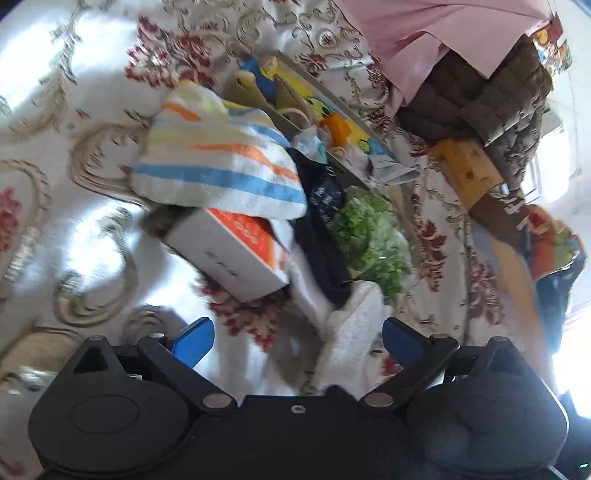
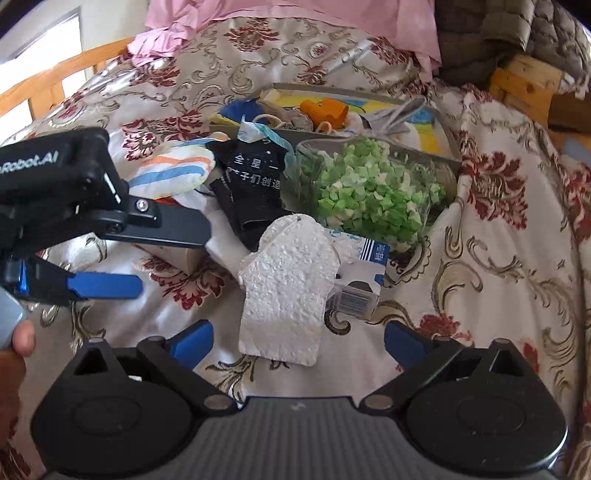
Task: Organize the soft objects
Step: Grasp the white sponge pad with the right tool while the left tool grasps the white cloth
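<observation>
A heap of soft things lies on the floral bedspread (image 2: 498, 258). It holds a striped towel (image 1: 218, 158) draped over a white and orange box (image 1: 236, 251), a black printed cloth (image 2: 255, 181), a clear bag of green bits (image 2: 369, 192) and a white textured cloth (image 2: 288, 291). My right gripper (image 2: 299, 343) is open, and the white cloth's near edge reaches in between its blue fingers without touching the pads. My left gripper (image 1: 298, 341) is open over the bedspread, with the white cloth (image 1: 354, 332) beside its right finger. It also shows in the right wrist view as the left gripper (image 2: 173, 258), empty.
A shallow tray (image 2: 448, 129) behind the heap holds an orange toy (image 2: 325, 109) and small cloth items. A barcoded card packet (image 2: 354, 291) lies under the white cloth. Pink sheet (image 2: 295, 22), brown quilt (image 1: 491, 99) and wooden bed frame (image 1: 465, 170) border the far side.
</observation>
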Tool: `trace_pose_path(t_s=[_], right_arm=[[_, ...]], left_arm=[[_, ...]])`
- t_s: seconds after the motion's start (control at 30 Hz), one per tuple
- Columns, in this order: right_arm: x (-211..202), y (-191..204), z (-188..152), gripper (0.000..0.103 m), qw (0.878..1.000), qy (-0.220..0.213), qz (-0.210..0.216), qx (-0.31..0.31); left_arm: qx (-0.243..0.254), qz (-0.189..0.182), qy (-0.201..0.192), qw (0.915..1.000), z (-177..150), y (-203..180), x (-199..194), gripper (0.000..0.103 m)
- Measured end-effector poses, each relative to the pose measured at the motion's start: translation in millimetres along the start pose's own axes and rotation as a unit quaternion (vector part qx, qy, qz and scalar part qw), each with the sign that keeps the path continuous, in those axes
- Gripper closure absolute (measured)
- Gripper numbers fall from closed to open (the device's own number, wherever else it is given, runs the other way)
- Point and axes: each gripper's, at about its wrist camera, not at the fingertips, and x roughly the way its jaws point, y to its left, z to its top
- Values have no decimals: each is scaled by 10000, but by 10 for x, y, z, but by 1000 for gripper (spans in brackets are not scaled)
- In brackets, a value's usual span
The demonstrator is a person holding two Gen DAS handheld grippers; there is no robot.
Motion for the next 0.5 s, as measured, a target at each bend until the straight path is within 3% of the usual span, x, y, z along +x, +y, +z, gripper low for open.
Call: trace_pose_path(t_s=[0.23,0.37,0.5], right_arm=[[185,-163,29,14,9984,218,132,506],[221,-159,32,19,9973,320,208,620],[220,-144,30,33,9972,330,223,635]], left_arm=[[-363,-449,131,9982,45,3,258,12],[-471,-623,179,9968,51,11,350,20],[-543,-751,208,9955,52,14,395,24]])
